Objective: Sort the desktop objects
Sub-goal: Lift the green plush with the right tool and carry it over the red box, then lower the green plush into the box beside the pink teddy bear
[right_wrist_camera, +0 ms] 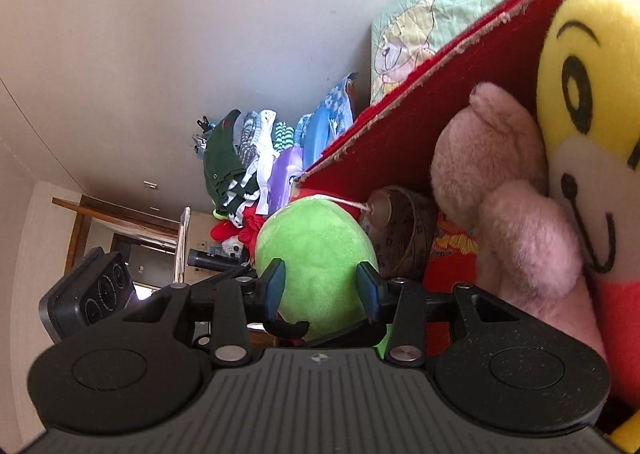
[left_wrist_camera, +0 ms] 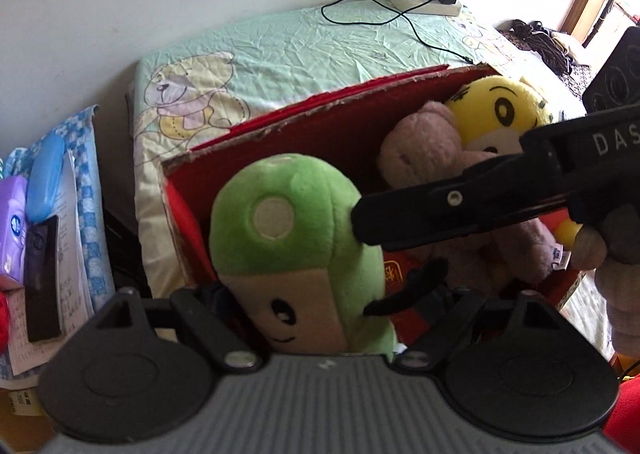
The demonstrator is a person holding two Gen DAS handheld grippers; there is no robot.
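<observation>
A green plush toy [right_wrist_camera: 316,266] sits clamped between the blue pads [right_wrist_camera: 275,286] of the right gripper [right_wrist_camera: 322,288], held over the near corner of a red box [left_wrist_camera: 320,133] that stands on a bed with a bear-print sheet [left_wrist_camera: 280,49]. The left gripper [left_wrist_camera: 320,318] is low in its own view, its fingertips hidden behind the toy, so whether it is apart or together cannot be told. Inside the box lie a pink bear [left_wrist_camera: 424,149] and a yellow-faced doll [left_wrist_camera: 504,105], pressed together against the far wall. The green toy looks light and soft; it would likely give under pressure and shrug off a drop, and its rounded body seems the safest place to pinch, since the thin black limb [left_wrist_camera: 404,290] would probably slip or stretch. On the right gripper's arm, seen from the left wrist, the white letters "DAS" [left_wrist_camera: 616,139] are legible before the frame cuts them off. A label [left_wrist_camera: 392,272] on the red fabric at the box bottom carries characters too blurred to read.
</observation>
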